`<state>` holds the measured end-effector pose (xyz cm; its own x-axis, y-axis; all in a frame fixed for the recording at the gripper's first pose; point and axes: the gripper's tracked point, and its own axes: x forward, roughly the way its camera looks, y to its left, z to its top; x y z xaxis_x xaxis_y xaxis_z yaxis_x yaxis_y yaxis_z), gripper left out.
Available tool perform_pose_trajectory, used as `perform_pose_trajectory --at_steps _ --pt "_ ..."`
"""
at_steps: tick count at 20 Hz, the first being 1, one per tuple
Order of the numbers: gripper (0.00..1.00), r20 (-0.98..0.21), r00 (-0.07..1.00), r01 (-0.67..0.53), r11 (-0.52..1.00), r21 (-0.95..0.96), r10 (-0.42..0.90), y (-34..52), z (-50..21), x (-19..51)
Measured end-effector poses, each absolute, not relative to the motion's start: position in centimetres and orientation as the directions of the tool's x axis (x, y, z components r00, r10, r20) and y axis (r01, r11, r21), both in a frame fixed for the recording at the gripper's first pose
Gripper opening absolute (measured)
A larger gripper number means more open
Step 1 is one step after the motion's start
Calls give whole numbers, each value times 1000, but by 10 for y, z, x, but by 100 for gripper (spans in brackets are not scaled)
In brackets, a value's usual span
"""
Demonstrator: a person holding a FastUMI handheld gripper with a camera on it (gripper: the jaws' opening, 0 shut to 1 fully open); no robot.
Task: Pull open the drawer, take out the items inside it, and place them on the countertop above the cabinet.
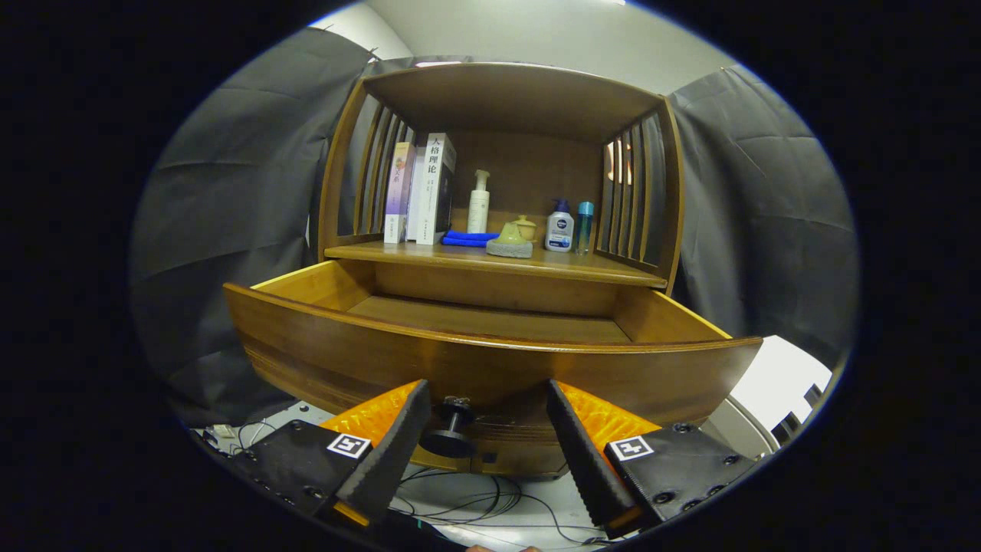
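Two tool point(487, 410) fingers spread around the knob point(450, 432) (untouched) of the open drawer point(490, 360).

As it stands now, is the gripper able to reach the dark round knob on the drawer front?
Probably yes. The gripper is open, and the dark round knob sits between its fingers, nearer one of them, with nothing blocking. The wooden drawer is already pulled out.

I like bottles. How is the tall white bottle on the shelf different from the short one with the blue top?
The white bottle is tall, slim and has a white pump; the short bottle is squat, with a dark blue top and blue label. The white bottle stands near the books, the short one beside a blue tube. Both stand upright on the shelf. The gripper is open around the drawer knob.
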<state>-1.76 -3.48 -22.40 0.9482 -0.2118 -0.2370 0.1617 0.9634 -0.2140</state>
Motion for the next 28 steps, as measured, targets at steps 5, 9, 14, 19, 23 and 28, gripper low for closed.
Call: perform_pose_trajectory --at_steps 5,9,14,19,23,28 --pt "98 -239 945 174 960 -218 -225 -44 -226 -4" --pt "99 -219 949 176 957 -231 -227 -44 -225 3" --pt "100 -210 951 181 958 -224 -228 -46 -221 23" --pt "99 -227 946 189 962 -199 -233 -47 -219 47" --pt "99 -237 940 200 960 -195 -244 -48 -221 67" --pt "99 -246 934 218 958 -186 -260 -50 -221 89"
